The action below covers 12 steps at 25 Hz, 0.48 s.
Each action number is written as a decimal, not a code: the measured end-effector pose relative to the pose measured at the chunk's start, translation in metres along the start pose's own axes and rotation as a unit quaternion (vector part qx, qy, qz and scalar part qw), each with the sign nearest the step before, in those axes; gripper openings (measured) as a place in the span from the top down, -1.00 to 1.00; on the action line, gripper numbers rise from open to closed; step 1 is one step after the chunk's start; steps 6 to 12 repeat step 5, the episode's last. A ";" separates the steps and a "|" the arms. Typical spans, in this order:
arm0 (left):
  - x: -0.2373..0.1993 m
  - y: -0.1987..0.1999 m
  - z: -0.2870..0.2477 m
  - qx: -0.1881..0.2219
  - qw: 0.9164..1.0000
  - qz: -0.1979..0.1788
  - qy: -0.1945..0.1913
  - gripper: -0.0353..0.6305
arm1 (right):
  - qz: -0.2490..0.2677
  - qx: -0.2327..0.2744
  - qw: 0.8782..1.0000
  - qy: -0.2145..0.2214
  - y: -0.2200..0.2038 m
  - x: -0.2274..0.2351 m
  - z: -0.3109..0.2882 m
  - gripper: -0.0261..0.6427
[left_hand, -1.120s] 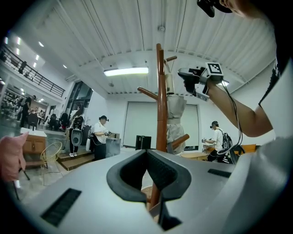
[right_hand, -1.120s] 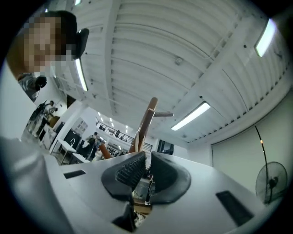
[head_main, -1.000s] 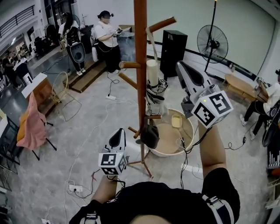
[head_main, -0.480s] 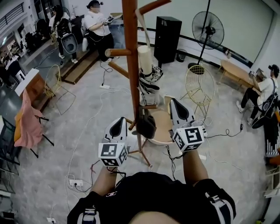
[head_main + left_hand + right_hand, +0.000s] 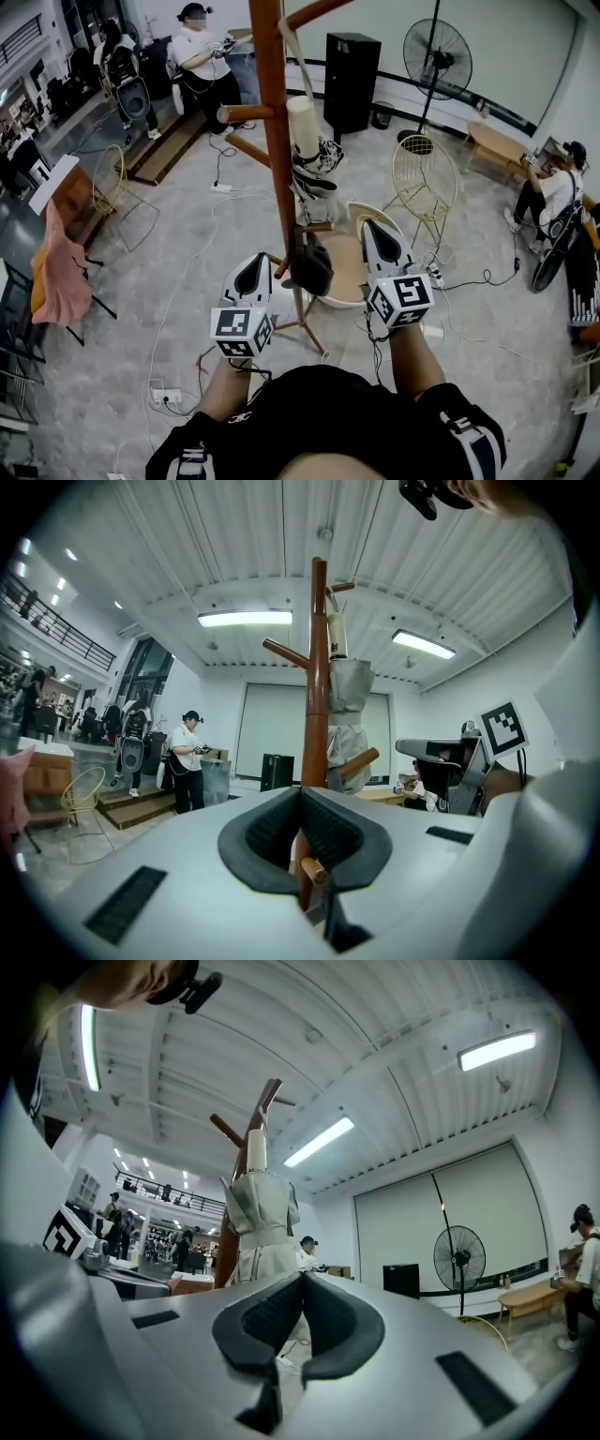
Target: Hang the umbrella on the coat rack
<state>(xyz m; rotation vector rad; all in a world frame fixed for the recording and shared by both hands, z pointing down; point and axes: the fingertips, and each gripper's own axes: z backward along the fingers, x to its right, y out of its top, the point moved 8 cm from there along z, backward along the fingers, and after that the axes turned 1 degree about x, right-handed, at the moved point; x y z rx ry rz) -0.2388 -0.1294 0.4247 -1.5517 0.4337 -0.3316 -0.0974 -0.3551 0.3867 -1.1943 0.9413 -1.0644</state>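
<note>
Black box speaker (image 5: 352, 70) & black pedestal fan (image 5: 441, 58) stand at the floor's far edge, w/ a person in a white tee (image 5: 200, 58) left of them. Low wooden bench (image 5: 495, 145) & a seated person (image 5: 553, 192) are at the right edge. Gold wire round chair (image 5: 424, 178) sits mid-floor, pink cloth (image 5: 58, 272) hangs over a dark chair nr the left edge, & a white power strip (image 5: 164, 396) lies nr the near edge.

- Large open studio hall: grey concrete floor (image 5: 178, 272) around the brown wooden coat rack (image 5: 270, 141).
- Behind the rack, a black pedestal fan (image 5: 438, 58).
- Above it, white ribbed ceiling (image 5: 234, 546) with tube lights (image 5: 246, 619).
</note>
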 end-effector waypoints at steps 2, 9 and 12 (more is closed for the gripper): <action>0.002 0.002 0.001 -0.002 1.000 0.000 -0.002 0.84 | -0.007 -0.002 1.000 0.000 0.002 -0.001 0.002 0.88; 0.005 0.005 0.002 -0.005 1.000 -0.001 -0.005 0.84 | -0.009 -0.007 1.000 0.001 0.004 -0.004 0.005 0.88; 0.005 0.005 0.002 -0.005 1.000 -0.001 -0.005 0.84 | -0.009 -0.007 1.000 0.001 0.004 -0.004 0.005 0.88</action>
